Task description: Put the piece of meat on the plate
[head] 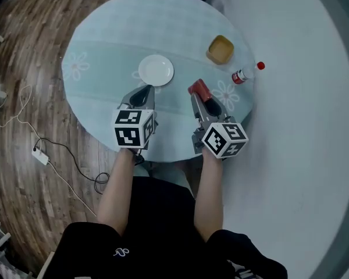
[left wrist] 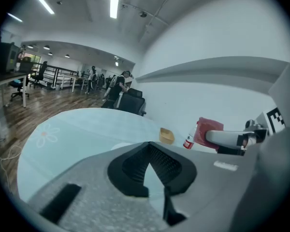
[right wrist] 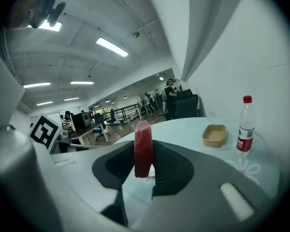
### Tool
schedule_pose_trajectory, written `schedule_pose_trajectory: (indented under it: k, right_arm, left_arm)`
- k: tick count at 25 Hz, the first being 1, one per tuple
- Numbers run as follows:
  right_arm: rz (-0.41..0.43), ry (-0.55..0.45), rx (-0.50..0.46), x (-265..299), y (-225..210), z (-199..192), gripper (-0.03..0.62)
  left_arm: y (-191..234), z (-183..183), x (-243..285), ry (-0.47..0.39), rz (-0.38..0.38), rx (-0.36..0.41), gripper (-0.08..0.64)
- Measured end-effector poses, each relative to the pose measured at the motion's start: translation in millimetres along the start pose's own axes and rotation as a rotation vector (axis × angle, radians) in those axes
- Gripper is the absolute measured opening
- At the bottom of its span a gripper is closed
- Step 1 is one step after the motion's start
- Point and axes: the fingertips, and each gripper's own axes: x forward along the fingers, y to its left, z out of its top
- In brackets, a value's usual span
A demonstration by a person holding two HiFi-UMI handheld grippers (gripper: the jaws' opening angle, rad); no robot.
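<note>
A white plate (head: 156,70) lies empty on the round table with the pale blue cloth (head: 104,45). My right gripper (head: 200,93) is shut on the piece of meat (head: 198,88), a flat red slab held upright on edge between the pads (right wrist: 143,149), above the table to the right of the plate. In the left gripper view the meat (left wrist: 209,131) sticks out past the right gripper's jaws. My left gripper (head: 144,90) hovers just in front of the plate, its tips meeting with nothing between them (left wrist: 149,146). Only a sliver of the plate (left wrist: 120,146) shows over its jaws.
A tan square box (head: 220,49) and a small bottle with a red cap (head: 245,73) stand at the table's right side, near the white wall. Cables lie on the wooden floor (head: 23,115) at the left. Desks, chairs and people show far behind the table.
</note>
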Motion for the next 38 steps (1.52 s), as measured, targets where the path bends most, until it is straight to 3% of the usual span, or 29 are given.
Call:
schedule_pose_trajectory:
  k: [5, 10, 20, 25, 30, 34, 38]
  right_arm:
    - [0.018, 0.113, -0.023, 41, -1, -15, 0.103]
    - [0.112, 0.195, -0.013, 85, 7, -36, 0.103]
    - [0.264, 0.568, -0.056, 188, -15, -128, 0.103]
    - [0.344, 0.716, -0.013, 223, -14, -150, 0.103]
    - [0.381, 0.747, 0.112, 243, -9, -148, 0.104]
    - [0.325, 0.786, 0.2, 251, -18, -157, 0.146]
    - [0.214, 0.748, 0.129, 256, -30, -152, 0.173]
  left_arm:
    - [38, 1, 15, 0.002, 0.052, -0.089, -0.006]
    - [68, -7, 26, 0.026, 0.109, -0.14, -0.006]
    - [115, -28, 35, 0.044, 0.212, -0.237, -0.006]
    - [122, -31, 41, 0.041, 0.226, -0.291, -0.006]
    - [131, -27, 37, 0.016, 0.228, -0.326, -0.006]
    - [140, -24, 27, 0.002, 0.229, -0.339, -0.006]
    - [142, -20, 20, -0.011, 0.21, -0.342, -0.006]
